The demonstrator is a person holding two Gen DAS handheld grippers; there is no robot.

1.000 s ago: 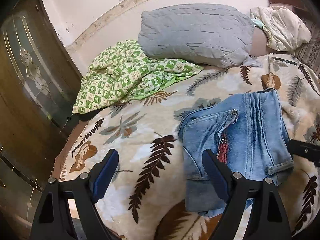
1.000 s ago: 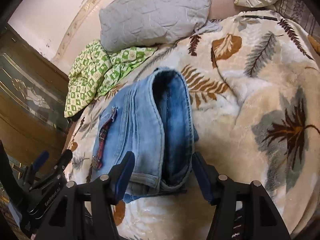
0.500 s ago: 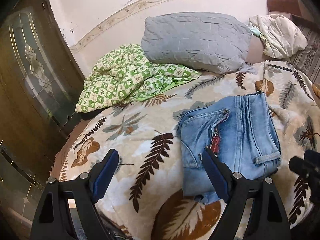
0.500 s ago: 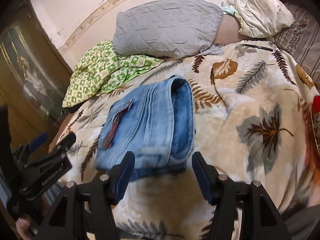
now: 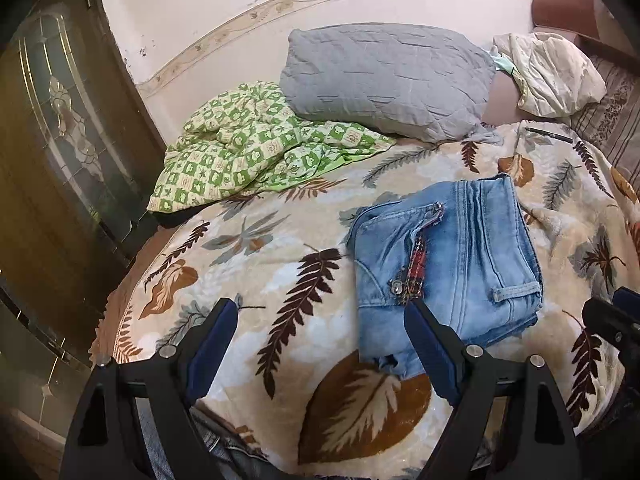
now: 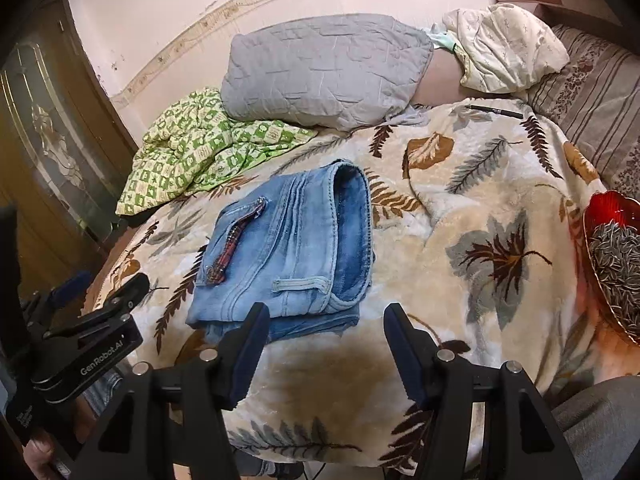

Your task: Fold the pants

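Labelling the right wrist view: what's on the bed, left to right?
Green quilt → jeans → pen → red seed dish.

A leaf-patterned blanket [image 6: 460,208] covers the bed. At its far edge a grey quilted pillow [image 6: 324,76] leans against the wall, overlapping a crumpled green checked cloth [image 6: 200,148] to its left. A cream bundle [image 6: 504,48] sits to the pillow's right, a dark pen [image 6: 494,111] just before it. A red dish [image 6: 612,260] holds what may be sunflower seeds.
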